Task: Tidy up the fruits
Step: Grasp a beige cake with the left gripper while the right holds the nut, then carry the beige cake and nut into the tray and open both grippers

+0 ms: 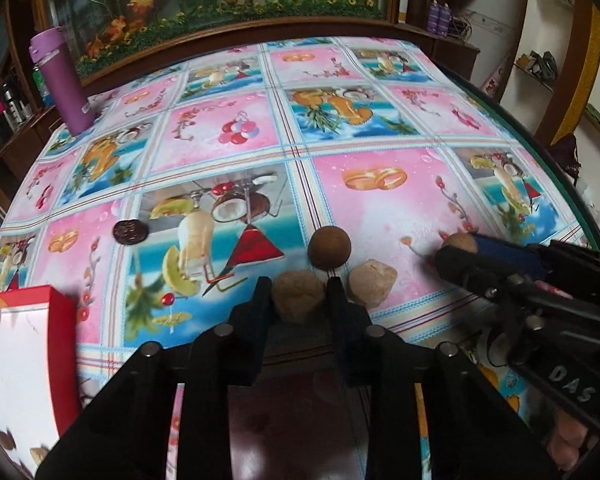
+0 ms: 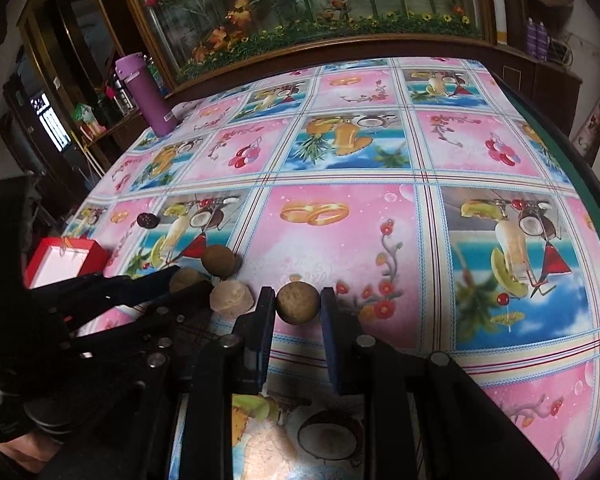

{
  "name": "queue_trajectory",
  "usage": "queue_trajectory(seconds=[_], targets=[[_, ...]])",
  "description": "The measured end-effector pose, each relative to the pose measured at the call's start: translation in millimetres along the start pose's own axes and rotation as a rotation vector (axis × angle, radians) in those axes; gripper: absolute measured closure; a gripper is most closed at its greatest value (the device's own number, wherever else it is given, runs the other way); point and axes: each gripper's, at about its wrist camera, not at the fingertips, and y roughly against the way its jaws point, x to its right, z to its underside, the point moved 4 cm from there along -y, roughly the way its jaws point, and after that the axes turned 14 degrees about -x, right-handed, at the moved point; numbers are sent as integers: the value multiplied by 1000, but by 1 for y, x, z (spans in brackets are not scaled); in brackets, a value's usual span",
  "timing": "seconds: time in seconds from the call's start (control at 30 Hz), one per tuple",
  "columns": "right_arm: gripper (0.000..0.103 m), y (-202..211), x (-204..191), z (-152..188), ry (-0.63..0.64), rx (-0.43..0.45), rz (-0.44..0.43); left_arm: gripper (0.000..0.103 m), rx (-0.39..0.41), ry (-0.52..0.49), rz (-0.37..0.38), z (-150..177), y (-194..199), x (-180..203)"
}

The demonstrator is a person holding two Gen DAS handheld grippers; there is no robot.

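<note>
My left gripper (image 1: 299, 282) is shut on a tan, rough-skinned fruit (image 1: 298, 302) resting on the tablecloth. Just beyond it sit a round brown fruit (image 1: 329, 247) and a pale lumpy fruit (image 1: 371, 283). A dark round fruit (image 1: 130, 232) lies apart to the left. My right gripper (image 2: 297, 292) is shut on another round brown fruit (image 2: 298, 304), also low on the cloth. In the right wrist view the left gripper (image 2: 190, 278) comes in from the left with its fruit (image 2: 183, 276) between the fingers.
A red box with a white inside (image 1: 16, 360) stands at the near left. A purple bottle (image 1: 62, 80) stands at the far left corner. The table (image 1: 380, 80), under a patterned cloth, ends at a green edge on the right and backs onto a framed flower display.
</note>
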Motion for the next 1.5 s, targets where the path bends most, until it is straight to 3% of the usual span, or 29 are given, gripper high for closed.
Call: queue_trajectory(seconds=[0.43,0.87,1.2,1.5], targets=[[82,18,-55,14,77,34,30,73,131,43,-70,32,60,-17],[82,41,-158,15,252,83,39,73,241,189,-139,77,127,-94],[82,14,-240,30,360,32,6,73,258,308,-186,116,138,-161],[82,-12,-281,51,416,-24,-2,73,220,385,-199,151,127,-202]])
